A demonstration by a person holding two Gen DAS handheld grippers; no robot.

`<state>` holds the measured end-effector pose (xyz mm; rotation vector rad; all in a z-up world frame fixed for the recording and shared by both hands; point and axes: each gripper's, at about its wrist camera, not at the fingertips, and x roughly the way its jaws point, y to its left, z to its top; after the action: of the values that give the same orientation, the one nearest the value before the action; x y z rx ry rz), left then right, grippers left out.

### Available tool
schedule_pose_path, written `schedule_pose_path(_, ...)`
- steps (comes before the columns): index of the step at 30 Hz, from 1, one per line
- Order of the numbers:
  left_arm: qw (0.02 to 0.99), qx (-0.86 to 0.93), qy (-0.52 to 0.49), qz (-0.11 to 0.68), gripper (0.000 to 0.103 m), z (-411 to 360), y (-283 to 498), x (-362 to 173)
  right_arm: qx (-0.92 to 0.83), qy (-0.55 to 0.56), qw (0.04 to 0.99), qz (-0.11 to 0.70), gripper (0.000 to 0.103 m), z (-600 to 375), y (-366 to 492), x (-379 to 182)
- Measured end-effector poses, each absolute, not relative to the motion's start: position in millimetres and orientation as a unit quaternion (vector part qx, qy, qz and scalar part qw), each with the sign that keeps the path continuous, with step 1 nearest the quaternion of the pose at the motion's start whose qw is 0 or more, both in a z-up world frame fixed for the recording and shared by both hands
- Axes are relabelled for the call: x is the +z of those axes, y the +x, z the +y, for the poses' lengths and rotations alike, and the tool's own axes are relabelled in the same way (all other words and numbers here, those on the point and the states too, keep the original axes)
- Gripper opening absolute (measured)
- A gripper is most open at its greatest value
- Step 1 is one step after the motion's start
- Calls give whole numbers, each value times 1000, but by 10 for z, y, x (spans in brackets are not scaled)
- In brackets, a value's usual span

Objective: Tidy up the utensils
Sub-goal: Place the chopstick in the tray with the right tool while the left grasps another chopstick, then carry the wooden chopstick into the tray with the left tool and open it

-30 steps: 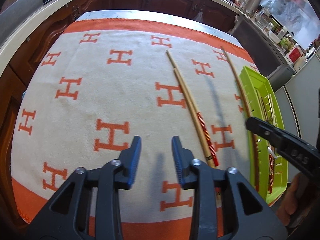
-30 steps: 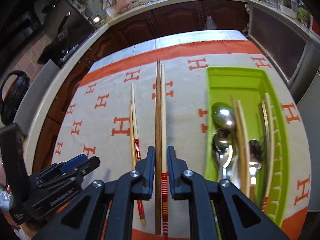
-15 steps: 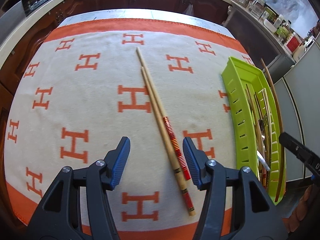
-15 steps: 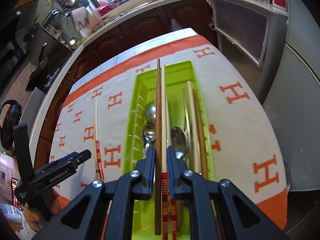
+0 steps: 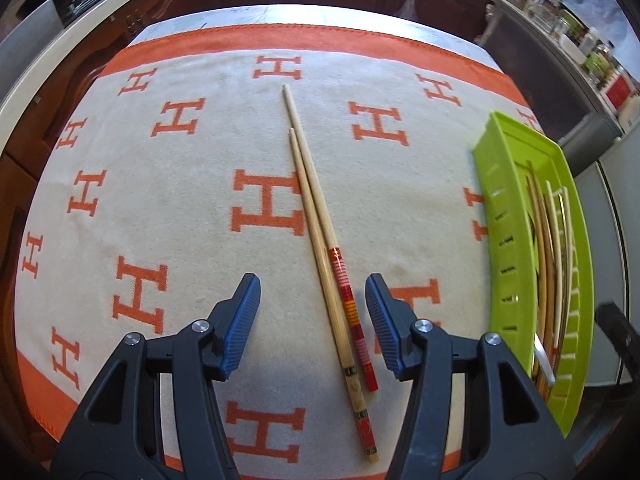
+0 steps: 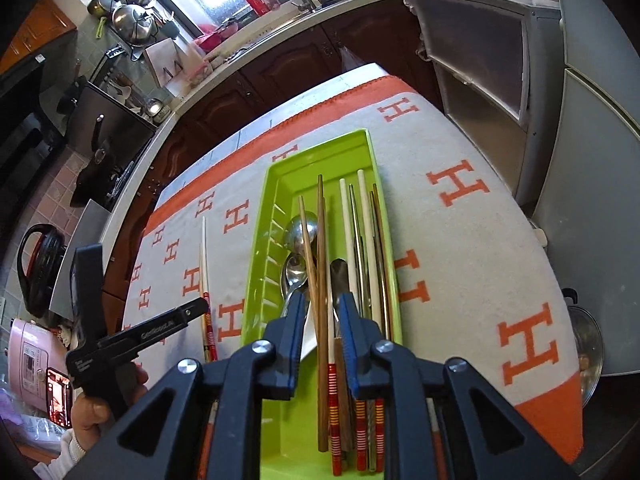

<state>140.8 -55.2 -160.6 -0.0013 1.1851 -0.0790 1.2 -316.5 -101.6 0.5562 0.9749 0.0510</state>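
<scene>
Left gripper (image 5: 312, 320) jaws open, straddling two chopsticks (image 5: 320, 236) on the cloth-covered desk (image 5: 120, 200); staggered ends risk one being missed or pivoted on closing. Right gripper (image 6: 322, 312) jaws open over the tray (image 6: 256, 280); dropped pair (image 6: 320, 300) could be snagged on lifting.

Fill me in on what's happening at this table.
A person is sorting utensils into a green tray on an orange-and-white towel. The right gripper is open over the tray, with a pair of chopsticks lying between its fingers on top of the spoons. The left gripper is open around another pair of chopsticks on the towel, not yet closed.
</scene>
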Motion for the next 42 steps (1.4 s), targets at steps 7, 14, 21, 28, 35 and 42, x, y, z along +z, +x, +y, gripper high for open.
schedule_pose_path(7, 824, -1, 14, 566, 52, -645, 1463, -1735, 33, 274, 842, 464, 18, -3175, -28, -1066)
schedule_pose_path(14, 833, 0, 19, 552, 8, -707, 1424, -1724, 38, 286, 836, 467, 18, -3169, -52, -1121)
schedule_pose_path(21, 839, -24, -32, 543, 4, -569, 1353, -1607, 46, 279, 839, 465, 18, -3095, -67, -1087)
schedule_pose_path(28, 853, -67, -44, 515, 4, -610, 1131, -1184, 47, 278, 842, 460, 18, -3070, -111, -1028)
schedule_pose_path(35, 853, -132, -64, 500, 4, -811, 947, -701, 39, 281, 846, 452, 18, -3132, -181, -946)
schedule_pose_path(42, 839, -200, -57, 503, 4, -1282, 800, -469, 17, 294, 846, 445, 18, -3284, -230, -922)
